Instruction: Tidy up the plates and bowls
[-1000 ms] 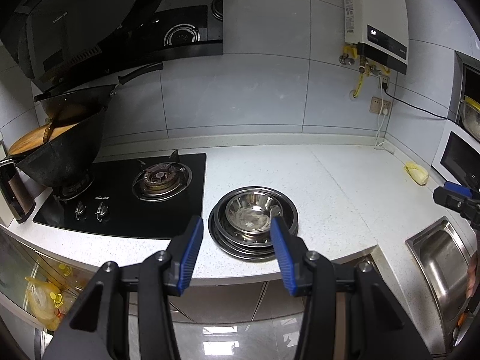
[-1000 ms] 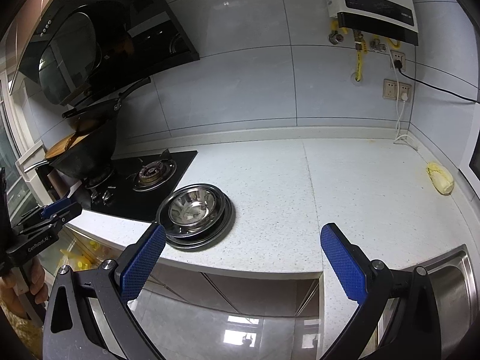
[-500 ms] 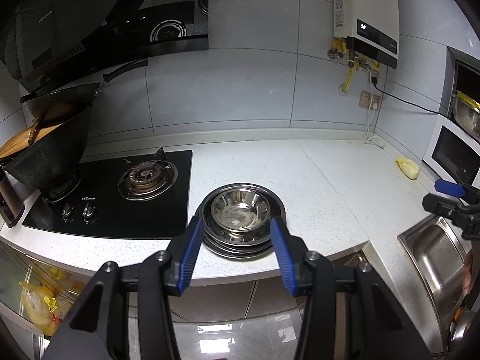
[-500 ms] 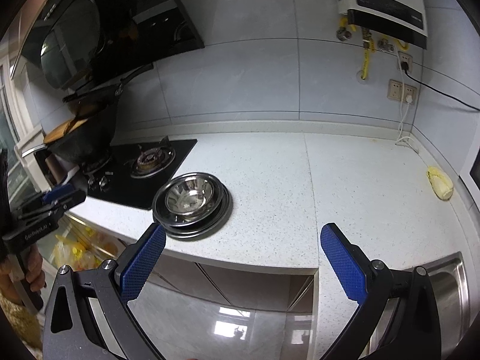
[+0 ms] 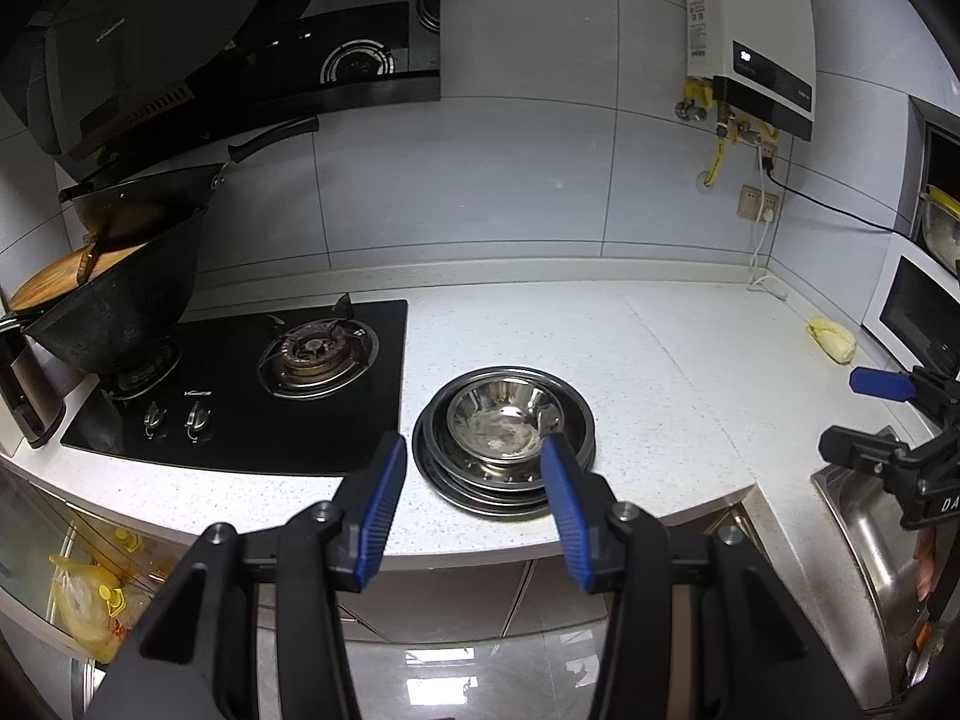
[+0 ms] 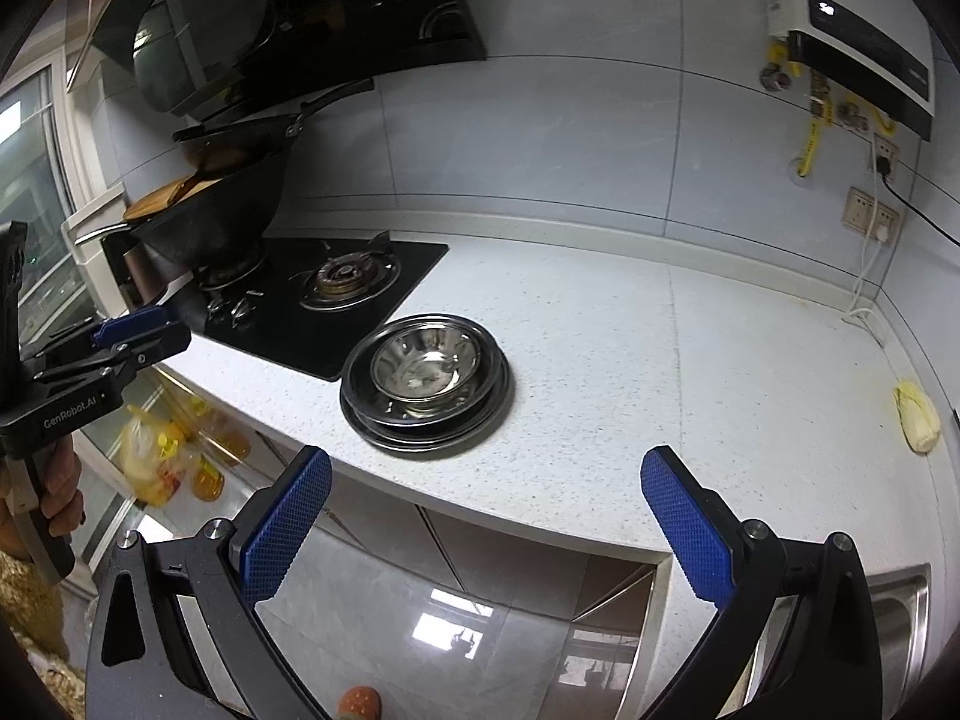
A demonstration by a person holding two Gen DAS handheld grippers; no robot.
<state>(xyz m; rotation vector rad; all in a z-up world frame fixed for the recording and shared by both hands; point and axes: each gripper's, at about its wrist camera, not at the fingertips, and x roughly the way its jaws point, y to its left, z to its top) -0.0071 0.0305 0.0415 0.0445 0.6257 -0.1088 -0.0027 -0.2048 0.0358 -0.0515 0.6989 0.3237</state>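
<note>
A steel bowl (image 5: 506, 420) sits inside a stack of steel plates (image 5: 474, 489) on the white counter, just right of the hob. The stack also shows in the right wrist view, bowl (image 6: 427, 361) on plates (image 6: 420, 429). My left gripper (image 5: 474, 483) is open and empty, held off the counter's front edge in front of the stack. My right gripper (image 6: 480, 489) is wide open and empty, also off the counter edge, to the right of the stack. Each gripper shows at the edge of the other's view, the right one (image 5: 864, 414) and the left one (image 6: 135, 333).
A black gas hob (image 5: 240, 384) with a black wok (image 5: 114, 312) lies left of the stack. A steel sink (image 5: 870, 540) is at the right. A yellow-white lump (image 5: 831, 341) lies near the counter's right back corner. A white appliance (image 5: 912, 306) stands at far right.
Both grippers have drawn back and shifted a little; the stack sits slightly farther from the left gripper's fingertips. The right view has tilted and moved closer. Bowl and plates have not moved.
</note>
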